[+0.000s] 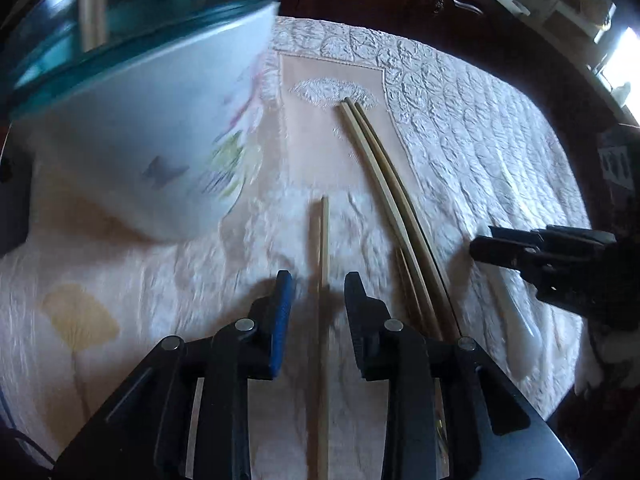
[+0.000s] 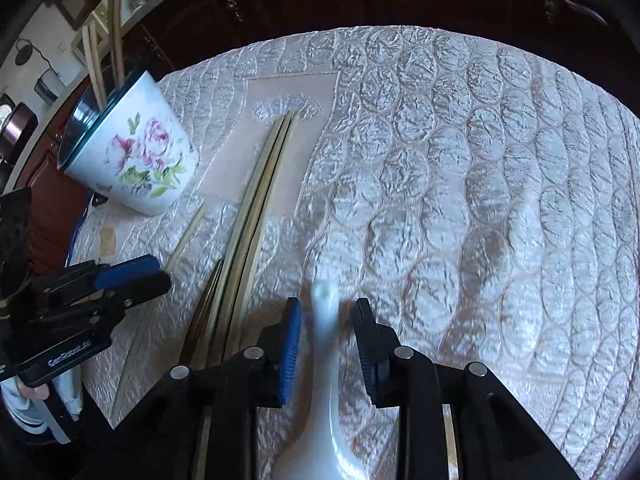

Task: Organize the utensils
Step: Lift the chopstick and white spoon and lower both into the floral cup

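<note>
Black jaws with blue ribbed pads on the left gripper (image 1: 316,288) stand apart, astride a thin, straight wooden chopstick (image 1: 323,320), not pinching it. To lift it well, I judge, close squarely on the stick's middle, then tip it into the flowered cup (image 2: 132,152). Beside it, the right gripper (image 2: 327,312) likewise straddles a glossy white spoon (image 2: 326,368) without clamping. More chopsticks (image 1: 380,184) lie between, on the quilted satin cloth (image 2: 480,200).

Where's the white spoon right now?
In the right wrist view, the white spoon lies on the tablecloth between the right gripper's open jaws, right of the chopsticks.
</note>
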Tool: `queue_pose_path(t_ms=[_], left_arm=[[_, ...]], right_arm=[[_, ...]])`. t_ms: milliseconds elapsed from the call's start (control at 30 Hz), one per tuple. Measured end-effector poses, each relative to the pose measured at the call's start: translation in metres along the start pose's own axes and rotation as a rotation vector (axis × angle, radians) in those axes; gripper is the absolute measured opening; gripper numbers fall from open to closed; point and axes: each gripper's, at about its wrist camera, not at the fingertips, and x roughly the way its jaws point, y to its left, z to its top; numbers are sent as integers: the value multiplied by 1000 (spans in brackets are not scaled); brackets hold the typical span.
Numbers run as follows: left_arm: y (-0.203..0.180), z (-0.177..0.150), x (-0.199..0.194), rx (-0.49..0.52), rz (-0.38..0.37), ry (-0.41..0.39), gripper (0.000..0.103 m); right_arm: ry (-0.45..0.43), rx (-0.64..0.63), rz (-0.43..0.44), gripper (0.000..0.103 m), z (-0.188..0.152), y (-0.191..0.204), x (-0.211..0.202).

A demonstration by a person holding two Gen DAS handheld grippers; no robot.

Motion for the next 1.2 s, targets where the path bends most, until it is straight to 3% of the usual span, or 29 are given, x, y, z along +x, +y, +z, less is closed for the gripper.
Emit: queue_pose_path(t_ms=[33, 100, 133, 167, 300, 500, 867, 1200], left_arm=[[-2, 3, 3, 12, 10, -5, 26], [-5, 7, 7, 46, 27, -10, 23], [-5, 7, 7, 57, 30, -12, 7], [-4, 7, 5, 61, 22, -4, 4], [11, 5, -19, 14, -61, -28, 4], [35, -2, -80, -33, -172, -131, 4], [47, -18, -163, -18, -175, -291, 4], [67, -5, -240, 1, -165, -443, 4]], right_arm=[[-5, -1, 5, 14, 11, -6, 4], [-11, 11, 30, 13, 15, -11, 3], [-19, 14, 39, 13, 15, -12, -1], [-30, 7, 41, 13, 16, -12, -4], [-84, -5, 64, 12, 15, -13, -34], [-173, -36, 76, 12, 13, 0, -75], [-283, -113, 93, 12, 9, 39, -121], [-384, -137, 175, 12, 44, 78, -147]])
